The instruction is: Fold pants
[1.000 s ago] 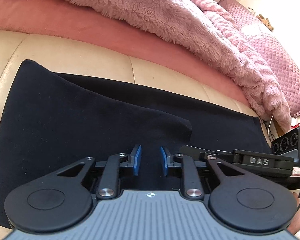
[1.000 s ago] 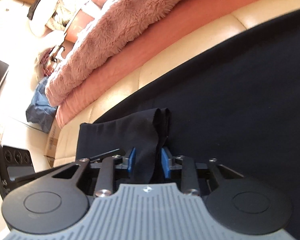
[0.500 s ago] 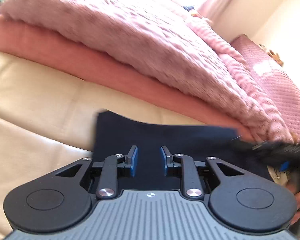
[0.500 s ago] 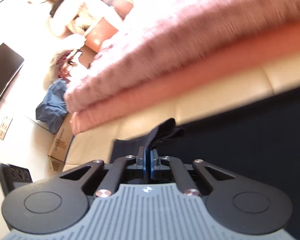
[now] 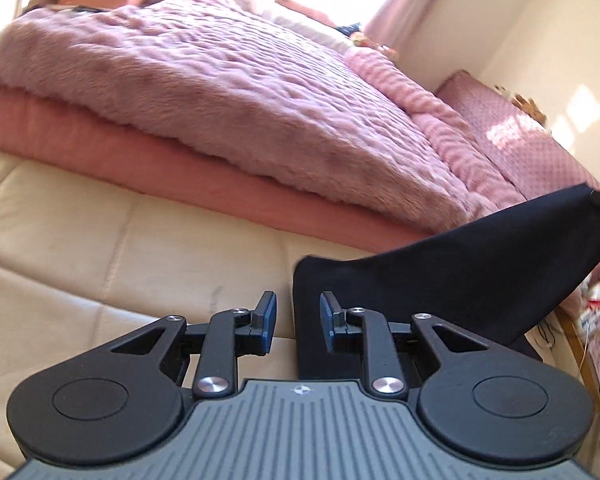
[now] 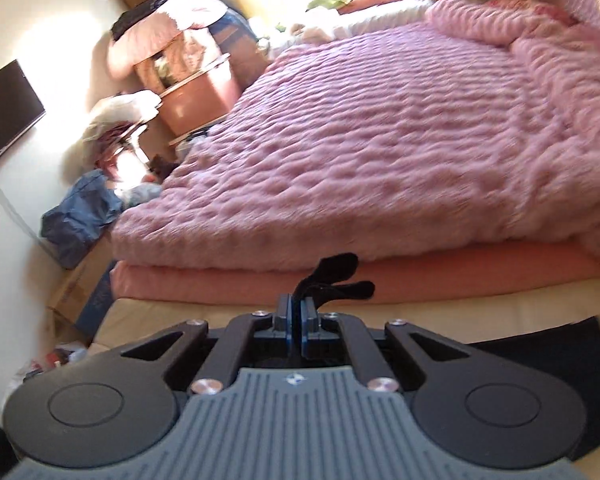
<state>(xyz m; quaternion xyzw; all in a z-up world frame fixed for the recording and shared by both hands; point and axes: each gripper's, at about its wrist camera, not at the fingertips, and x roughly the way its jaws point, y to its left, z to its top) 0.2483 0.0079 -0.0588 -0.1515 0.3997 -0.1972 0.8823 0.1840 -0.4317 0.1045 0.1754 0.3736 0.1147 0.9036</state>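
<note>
Black pants [image 6: 341,276] pinched between right gripper [image 6: 298,322] fingers [image 6: 309,326].

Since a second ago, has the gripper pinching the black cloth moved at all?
Yes. The right gripper, shut on the pants, has risen: the pink blanket now fills its view where cloth did before.

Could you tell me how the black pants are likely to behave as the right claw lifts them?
Probably floppy: the pants drape in a sagging sheet from the lifted corner. Likely light, since the shut right claw holds them by a thin pinch. The loose tips above it could slip.
</note>
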